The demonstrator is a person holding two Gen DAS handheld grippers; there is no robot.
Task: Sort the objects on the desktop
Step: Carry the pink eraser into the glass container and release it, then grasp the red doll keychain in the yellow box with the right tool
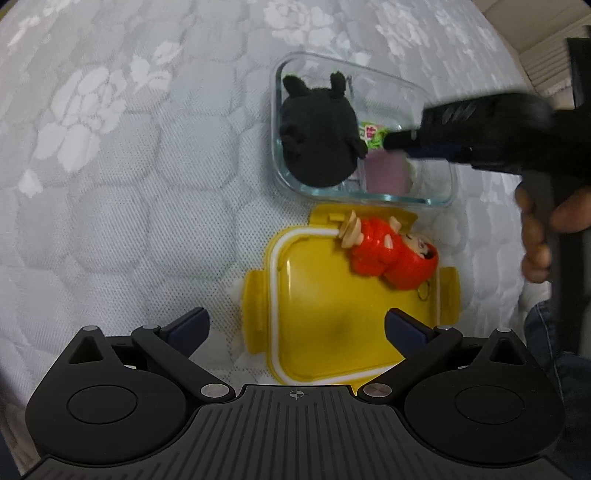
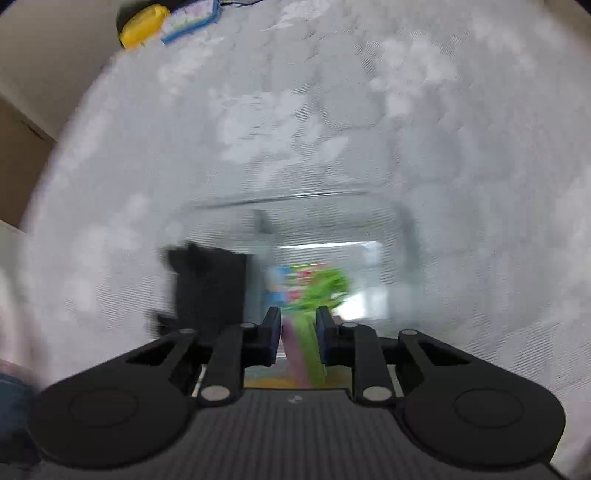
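A clear glass container (image 1: 436, 184) sits on the white quilted surface and holds a black plush toy (image 1: 317, 136). My right gripper (image 1: 391, 142) reaches into the container and is shut on a green and pink packet (image 1: 371, 136). In the blurred right wrist view the packet (image 2: 310, 343) sits between the closed pads of the right gripper (image 2: 298, 332), with the black plush (image 2: 210, 288) to the left. My left gripper (image 1: 295, 328) is open and empty above a yellow lid (image 1: 332, 306). A red figurine (image 1: 391, 251) lies on the lid's far right corner.
The glass container's far rim (image 2: 295, 195) shows ahead in the right wrist view. A yellow object (image 2: 142, 24) and a blue-edged box (image 2: 192, 16) lie at the far edge. The person's hand (image 1: 535, 236) holds the right gripper's handle.
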